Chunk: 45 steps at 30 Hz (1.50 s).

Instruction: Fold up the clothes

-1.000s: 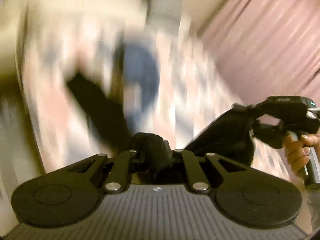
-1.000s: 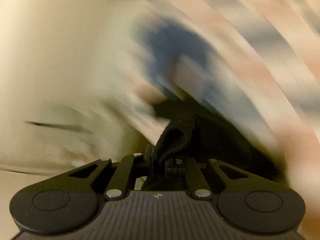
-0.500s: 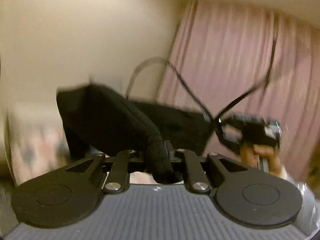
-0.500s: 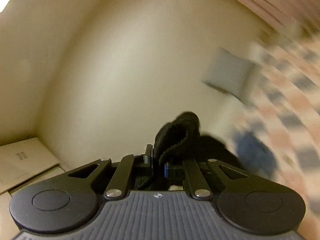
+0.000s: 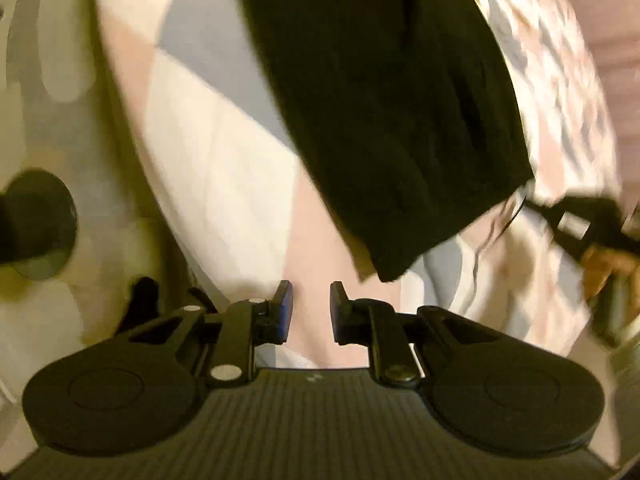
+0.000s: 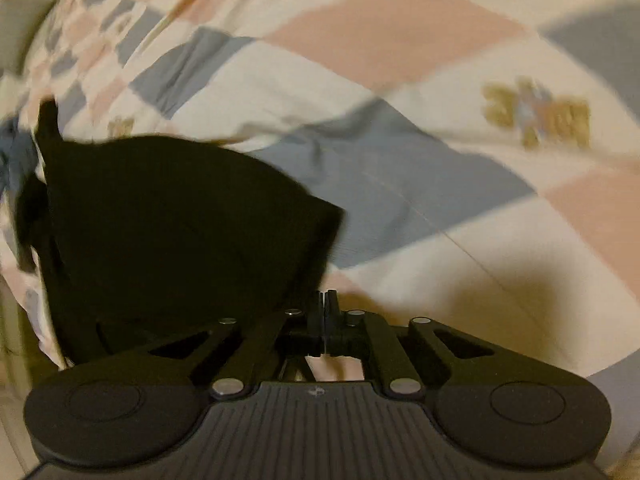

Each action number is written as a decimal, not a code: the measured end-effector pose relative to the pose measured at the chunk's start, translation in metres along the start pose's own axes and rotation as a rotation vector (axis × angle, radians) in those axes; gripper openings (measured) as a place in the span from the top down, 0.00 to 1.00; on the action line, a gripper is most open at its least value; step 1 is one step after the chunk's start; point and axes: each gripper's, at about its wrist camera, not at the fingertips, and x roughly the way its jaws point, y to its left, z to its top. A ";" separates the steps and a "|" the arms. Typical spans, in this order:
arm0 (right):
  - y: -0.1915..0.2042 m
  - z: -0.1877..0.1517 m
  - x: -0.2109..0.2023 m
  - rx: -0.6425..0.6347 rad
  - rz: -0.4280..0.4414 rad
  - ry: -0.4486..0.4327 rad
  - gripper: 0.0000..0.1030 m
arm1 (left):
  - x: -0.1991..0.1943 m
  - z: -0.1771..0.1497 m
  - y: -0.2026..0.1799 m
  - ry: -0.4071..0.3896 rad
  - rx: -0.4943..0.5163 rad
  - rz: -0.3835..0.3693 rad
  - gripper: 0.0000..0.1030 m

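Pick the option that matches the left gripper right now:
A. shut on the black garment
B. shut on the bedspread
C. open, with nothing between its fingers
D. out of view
C: in the left wrist view the left gripper has a clear gap between its fingers, with only the checkered bedspread showing through it, and the black garment lies spread on the bedspread ahead of the fingertips.

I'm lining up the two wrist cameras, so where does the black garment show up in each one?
Left wrist view: the black garment fills the upper middle, running down to a corner just above the open jaws.
Right wrist view: the black garment sits at the left, reaching down behind the closed jaws.
Shared landmark: the checkered bedspread beneath it, in pink, grey-blue and cream.
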 end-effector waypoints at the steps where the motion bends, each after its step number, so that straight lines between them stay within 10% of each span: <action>1: -0.002 0.001 0.004 0.020 0.030 -0.012 0.73 | 0.001 0.000 0.001 -0.023 -0.007 -0.019 0.82; 2: -0.001 0.004 0.004 0.027 0.067 -0.031 0.53 | 0.003 0.001 0.001 -0.045 -0.015 -0.038 0.72; 7: 0.006 0.007 0.006 -0.019 0.137 -0.082 0.26 | 0.051 -0.009 0.011 -0.062 -0.075 -0.150 0.54; 14: 0.016 0.033 0.037 -0.111 0.156 -0.097 0.31 | 0.132 -0.038 0.043 -0.062 -0.281 -0.279 0.50; 17: 0.025 0.030 0.044 -0.188 0.105 -0.073 0.66 | 0.138 -0.038 0.053 -0.074 -0.277 -0.293 0.83; 19: 0.030 0.028 0.039 -0.220 0.117 -0.073 0.89 | 0.134 -0.030 0.034 -0.092 -0.156 -0.240 0.92; 25: 0.048 0.020 -0.049 -0.319 0.158 -0.170 0.92 | 0.074 -0.040 -0.058 -0.206 0.346 -0.171 0.95; 36: -0.074 0.053 -0.125 -0.127 -0.082 -0.275 0.92 | 0.141 -0.081 -0.200 0.035 0.603 -0.341 0.92; 41: -0.086 0.052 -0.083 -0.035 -0.246 -0.217 0.61 | 0.176 -0.081 -0.218 0.170 0.682 -0.160 0.82; 45: -0.078 0.028 -0.094 0.005 -0.296 -0.272 0.35 | 0.114 -0.074 -0.171 0.098 0.712 -0.082 0.63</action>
